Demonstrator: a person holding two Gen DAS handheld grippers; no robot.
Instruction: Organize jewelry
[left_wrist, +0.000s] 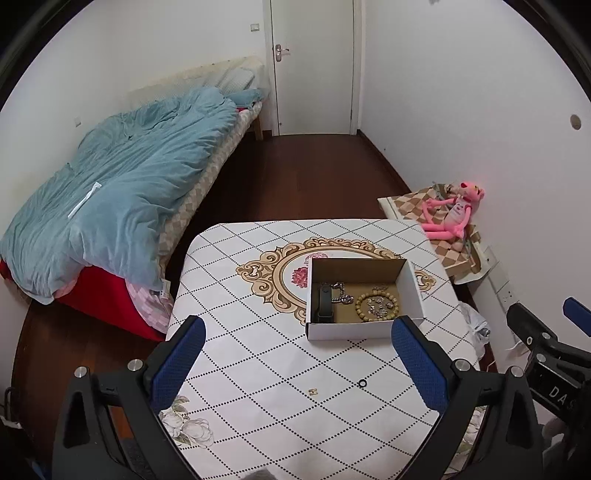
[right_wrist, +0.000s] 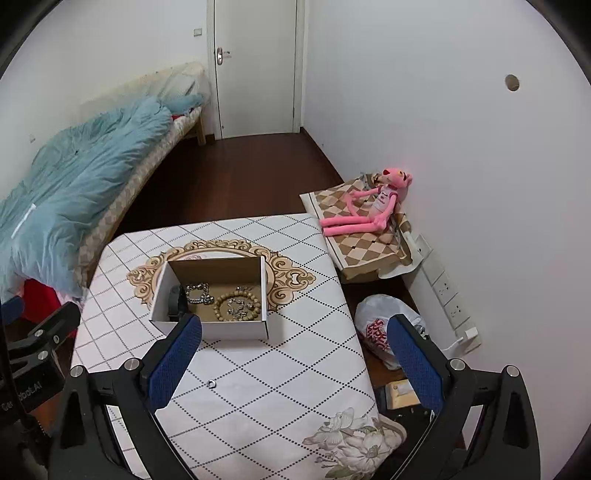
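Observation:
An open white cardboard box (left_wrist: 351, 329) (right_wrist: 236, 329) stands on the patterned table (left_wrist: 258, 350) (right_wrist: 277, 369). Inside lie a black band (left_wrist: 325, 302), a silver chain (left_wrist: 341, 293) (right_wrist: 197, 291), a wooden bead bracelet (left_wrist: 376, 306) (right_wrist: 240, 304) and small silver pieces. A small dark ring (left_wrist: 362, 383) (right_wrist: 212, 384) and a tiny gold piece (left_wrist: 313, 391) lie loose on the table in front of the box. My left gripper (left_wrist: 297, 354) is open and empty above the table's near part. My right gripper (right_wrist: 295, 354) is open and empty near the table's right edge.
A bed with a blue quilt (left_wrist: 122, 192) runs along the left. A pink plush toy (right_wrist: 369, 210) sits on a checked cushion by the right wall. A plastic bag (right_wrist: 380, 328) lies on the floor right of the table. A white door (left_wrist: 314, 66) is at the back.

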